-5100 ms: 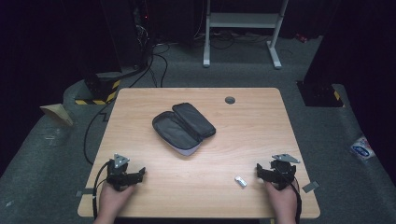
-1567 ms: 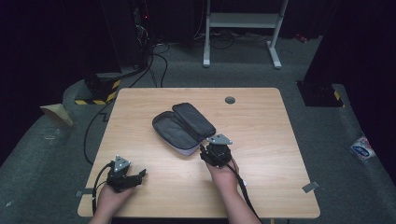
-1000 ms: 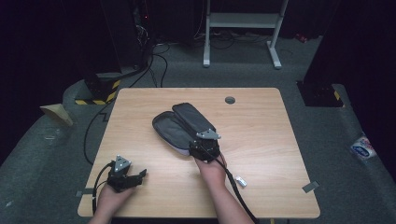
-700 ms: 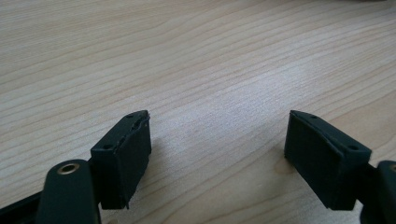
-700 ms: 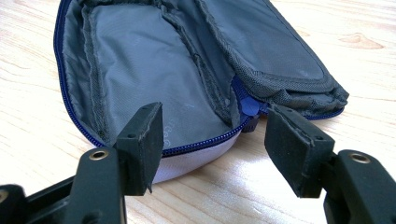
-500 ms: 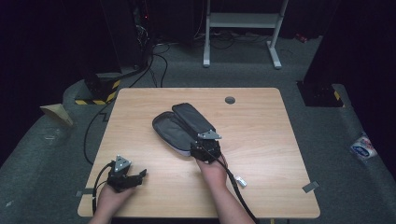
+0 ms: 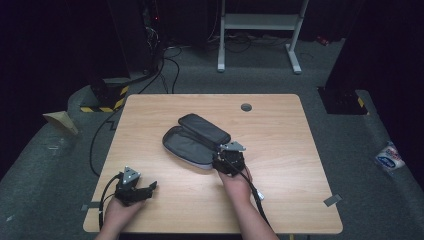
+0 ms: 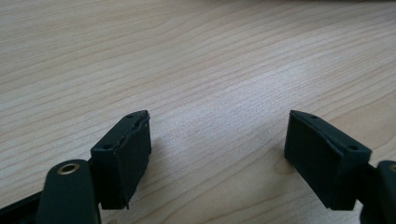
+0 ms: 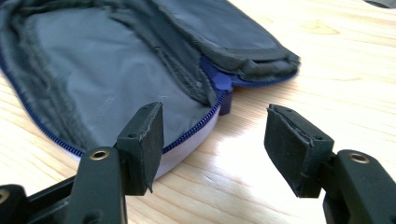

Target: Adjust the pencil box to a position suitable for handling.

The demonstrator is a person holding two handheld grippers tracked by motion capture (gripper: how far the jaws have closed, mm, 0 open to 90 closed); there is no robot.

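Gaping grey zip pouch (image 7: 192,145), blue-zippered

The left hand-held gripper (image 7: 134,186) is being held at the lower left of the frame, jaws parted. The right hand-held gripper (image 7: 229,161) is being held near the centre, jaws apart, forearm extended from the bottom edge.

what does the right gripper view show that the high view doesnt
Right gripper view alone: the blue zipper along the case's edge, its blue pull, and the gap between the open jaws. High view alone: the left gripper resting apart near the table's front left, plus the floor and cables. Both: the open case and the right gripper at its near edge.
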